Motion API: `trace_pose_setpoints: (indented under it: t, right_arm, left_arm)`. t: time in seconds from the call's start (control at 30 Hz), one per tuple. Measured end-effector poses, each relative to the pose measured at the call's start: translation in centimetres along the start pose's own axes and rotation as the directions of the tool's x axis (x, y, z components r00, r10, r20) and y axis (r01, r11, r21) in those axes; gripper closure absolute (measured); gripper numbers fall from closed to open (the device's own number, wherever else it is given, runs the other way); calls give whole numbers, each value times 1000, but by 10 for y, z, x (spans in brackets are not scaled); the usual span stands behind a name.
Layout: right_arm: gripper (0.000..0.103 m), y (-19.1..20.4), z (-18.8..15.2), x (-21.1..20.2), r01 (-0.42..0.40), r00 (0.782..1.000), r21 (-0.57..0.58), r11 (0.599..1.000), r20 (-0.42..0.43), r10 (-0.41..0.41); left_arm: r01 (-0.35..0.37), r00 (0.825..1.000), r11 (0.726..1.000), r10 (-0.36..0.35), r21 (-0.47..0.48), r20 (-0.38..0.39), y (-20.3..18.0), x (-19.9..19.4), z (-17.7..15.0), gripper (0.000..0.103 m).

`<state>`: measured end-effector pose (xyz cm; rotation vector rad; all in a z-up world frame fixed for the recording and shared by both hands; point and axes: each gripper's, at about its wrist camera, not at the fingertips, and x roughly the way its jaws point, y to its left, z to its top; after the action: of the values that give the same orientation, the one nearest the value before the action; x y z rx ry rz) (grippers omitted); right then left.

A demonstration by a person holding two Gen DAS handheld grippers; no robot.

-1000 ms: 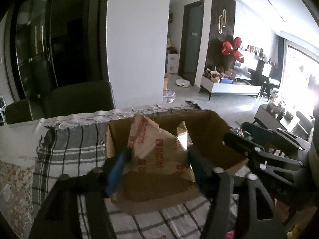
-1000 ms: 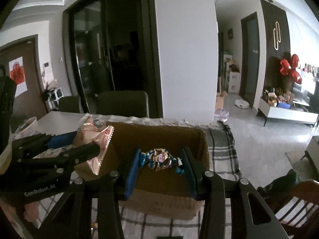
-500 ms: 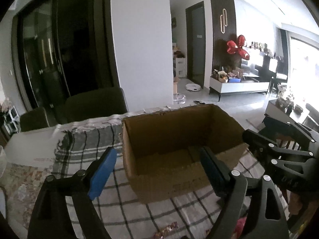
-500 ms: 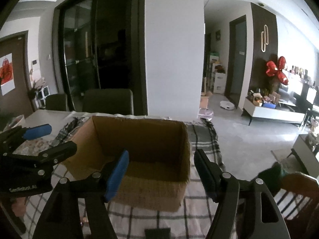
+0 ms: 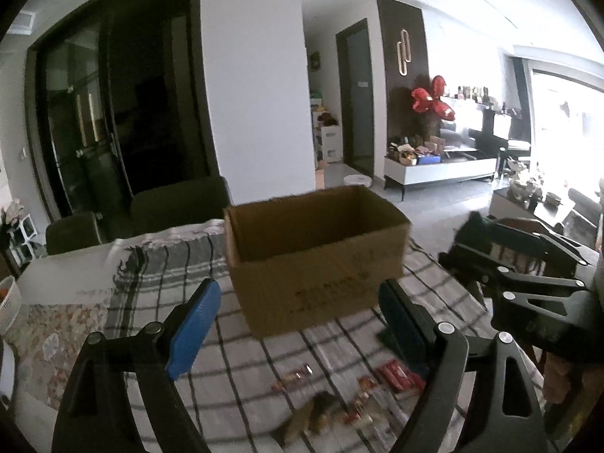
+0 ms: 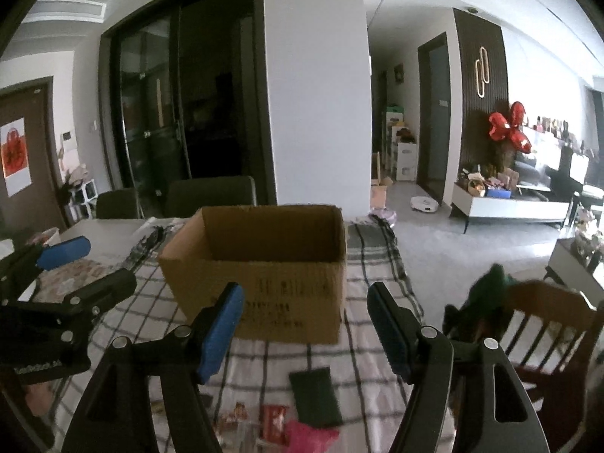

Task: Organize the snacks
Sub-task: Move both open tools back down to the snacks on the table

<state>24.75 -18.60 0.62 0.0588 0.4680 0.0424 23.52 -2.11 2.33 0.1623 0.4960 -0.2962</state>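
An open cardboard box (image 5: 317,253) stands on the checked tablecloth (image 5: 158,275); it also shows in the right wrist view (image 6: 264,264). My left gripper (image 5: 298,317) is open and empty, held back from the box above loose snack packets (image 5: 339,396). My right gripper (image 6: 305,321) is open and empty, just short of the box's near side. Below it lie a dark green packet (image 6: 315,396), a red packet (image 6: 273,422) and a pink packet (image 6: 309,438). The box's inside is hidden from both views.
Dark chairs (image 5: 177,204) stand behind the table. A wooden chair (image 6: 543,336) with a dark cloth on it is at the right. A white basket (image 5: 7,302) sits at the table's left edge. A floral mat (image 5: 49,328) lies left of the cloth.
Both grippers let go of their snacks over the box, opened, and pulled back and up. The box now looks farther away and loose snacks on the cloth have come into view.
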Motion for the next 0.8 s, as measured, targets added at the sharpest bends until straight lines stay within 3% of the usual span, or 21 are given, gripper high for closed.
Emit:
trace_pose_setpoints:
  t: [0.17,0.47,0.8]
  right_arm:
    - [34,-1,-21,-14,-8,1000,-7,1000,-26,7]
    - [34,1,-56,-29,9,998,-13,1000,-63,-9]
    - [35,5,-92,-26,-2,990,21,1000,-143,5]
  left_arm:
    - [12,1000,999,-12,48,-1,-15,-14,-20,20]
    - [69,997,992,-66,110,-30,-28,-21,-54,37]
    - [153,982,978,-135,142,-129,-39,-2,-87,56]
